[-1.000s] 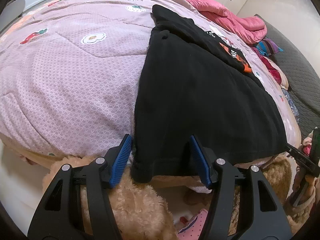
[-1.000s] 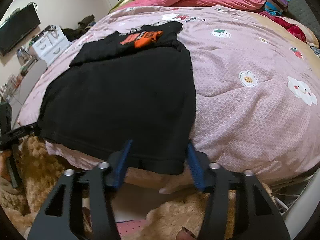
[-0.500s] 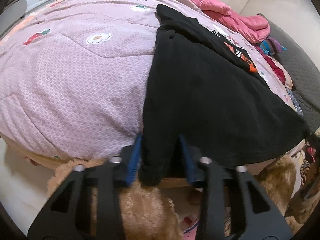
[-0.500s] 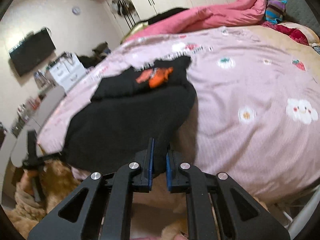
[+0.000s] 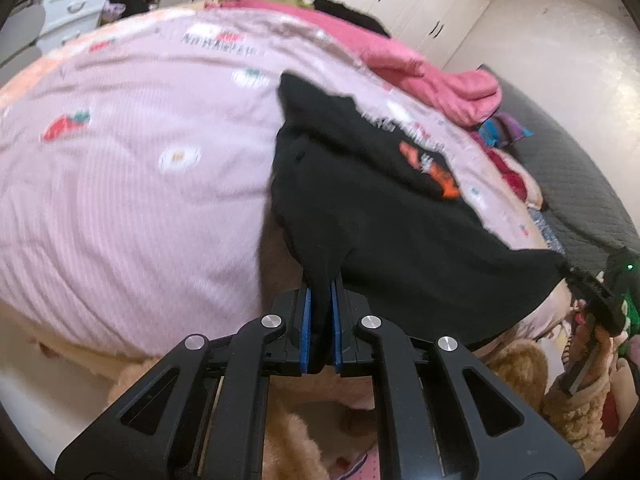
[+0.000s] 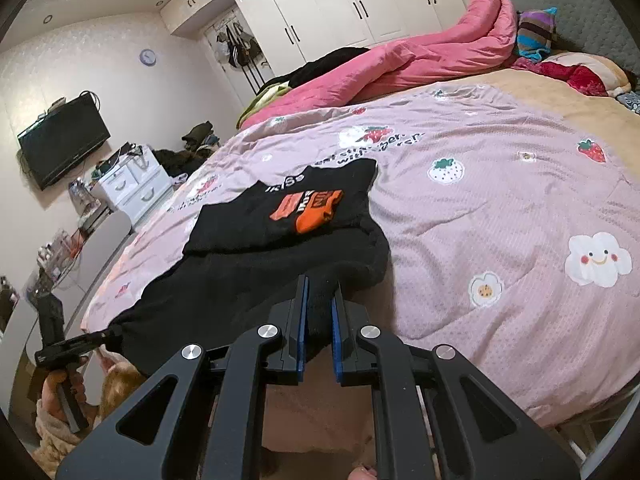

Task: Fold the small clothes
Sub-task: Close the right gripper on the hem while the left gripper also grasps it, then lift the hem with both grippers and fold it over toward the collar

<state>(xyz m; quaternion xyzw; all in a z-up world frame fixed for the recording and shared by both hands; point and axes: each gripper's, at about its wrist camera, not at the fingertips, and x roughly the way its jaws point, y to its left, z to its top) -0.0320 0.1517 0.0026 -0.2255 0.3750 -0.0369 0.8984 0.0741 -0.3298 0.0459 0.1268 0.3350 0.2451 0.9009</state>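
Observation:
A black garment [image 5: 384,216] with an orange and white print [image 5: 432,164] lies on a pink patterned quilt [image 5: 132,184]. Its near hem is lifted off the quilt. My left gripper [image 5: 320,292] is shut on the hem's left corner. My right gripper [image 6: 318,300] is shut on the hem's right corner, and the garment [image 6: 256,280] stretches between them. Each gripper shows at the edge of the other's view, the right one [image 5: 600,296] at the far right and the left one [image 6: 72,344] at the far left.
A rolled pink duvet [image 6: 420,60] and pillows [image 6: 576,72] lie at the bed's far side. A white drawer unit [image 6: 132,184], a wall television [image 6: 60,140] and wardrobes [image 6: 340,8] stand beyond. A brown fluffy sleeve [image 5: 576,400] and fleece lie below the bed edge.
Both grippers closed on the garment's near hem corners and lifted it up off the quilt; the views tilted upward toward the room.

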